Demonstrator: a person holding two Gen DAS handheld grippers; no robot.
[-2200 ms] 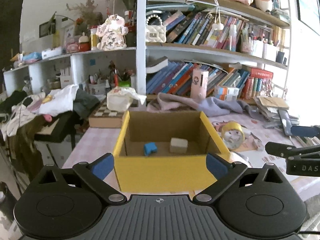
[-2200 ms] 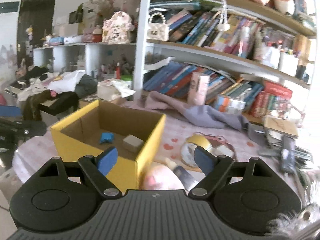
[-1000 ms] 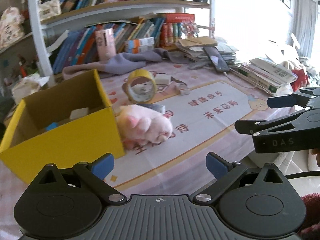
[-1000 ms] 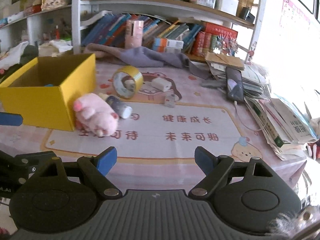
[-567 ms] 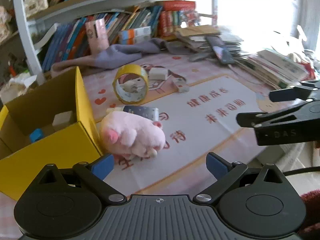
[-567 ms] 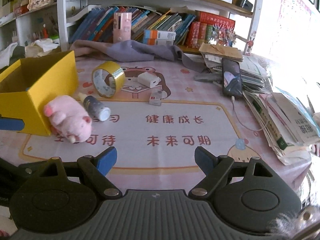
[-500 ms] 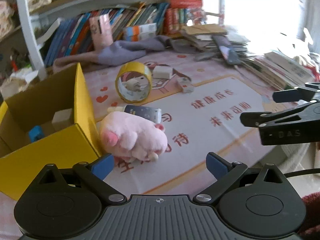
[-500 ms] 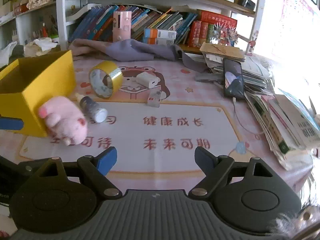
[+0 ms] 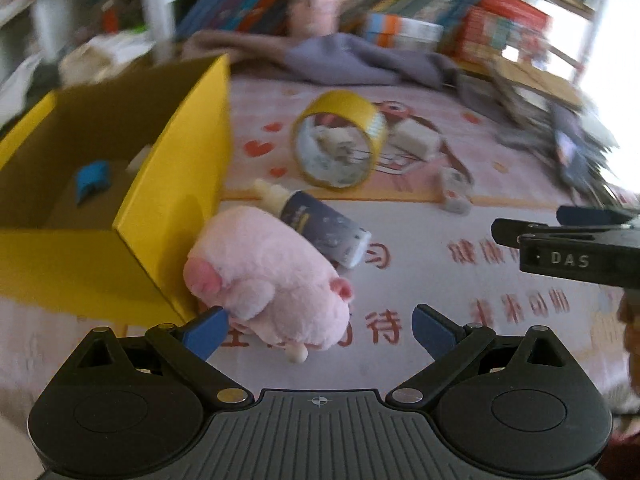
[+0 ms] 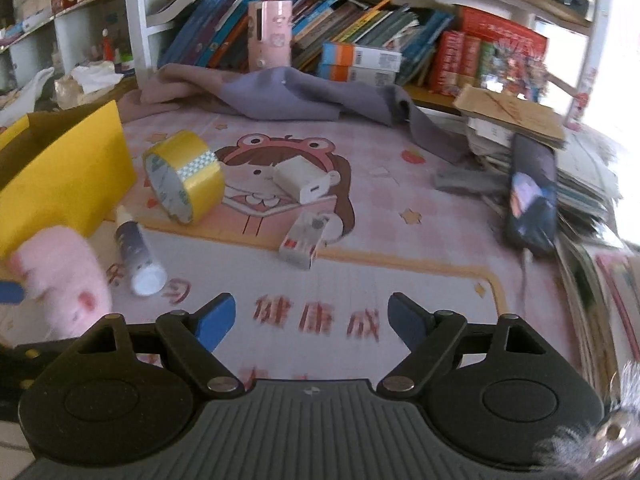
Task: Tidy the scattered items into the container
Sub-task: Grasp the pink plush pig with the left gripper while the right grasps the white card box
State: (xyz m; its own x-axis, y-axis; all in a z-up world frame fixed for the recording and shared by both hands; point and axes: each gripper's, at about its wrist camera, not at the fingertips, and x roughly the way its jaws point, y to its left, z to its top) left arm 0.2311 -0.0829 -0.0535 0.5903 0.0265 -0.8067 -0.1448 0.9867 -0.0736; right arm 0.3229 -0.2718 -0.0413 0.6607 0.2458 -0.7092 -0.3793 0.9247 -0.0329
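Observation:
A yellow cardboard box (image 9: 172, 184) stands at the left with a blue item (image 9: 92, 178) inside. A pink plush (image 9: 272, 280) lies against the box's corner. My left gripper (image 9: 320, 330) is open just above it, and the plush reaches in beside the left fingertip (image 9: 206, 330). Behind the plush lie a dark bottle (image 9: 320, 228), a yellow tape roll (image 9: 340, 136), a white charger (image 10: 304, 182) and a small white box (image 10: 304, 240). My right gripper (image 10: 312, 320) hovers short of the small white box. Its wide jaws are closing with nothing between them.
A grey cloth (image 10: 304, 96) is draped at the back of the pink mat, below shelves of books (image 10: 360, 28). A phone (image 10: 528, 196) rests on stacked papers (image 10: 592, 184) along the right. The right gripper's black finger (image 9: 560, 236) juts in from the right of the left wrist view.
Both grippers have come lower and closer to the table. The left one has rolled and closed in on the pink plush. The right one has advanced toward the charger and small white box.

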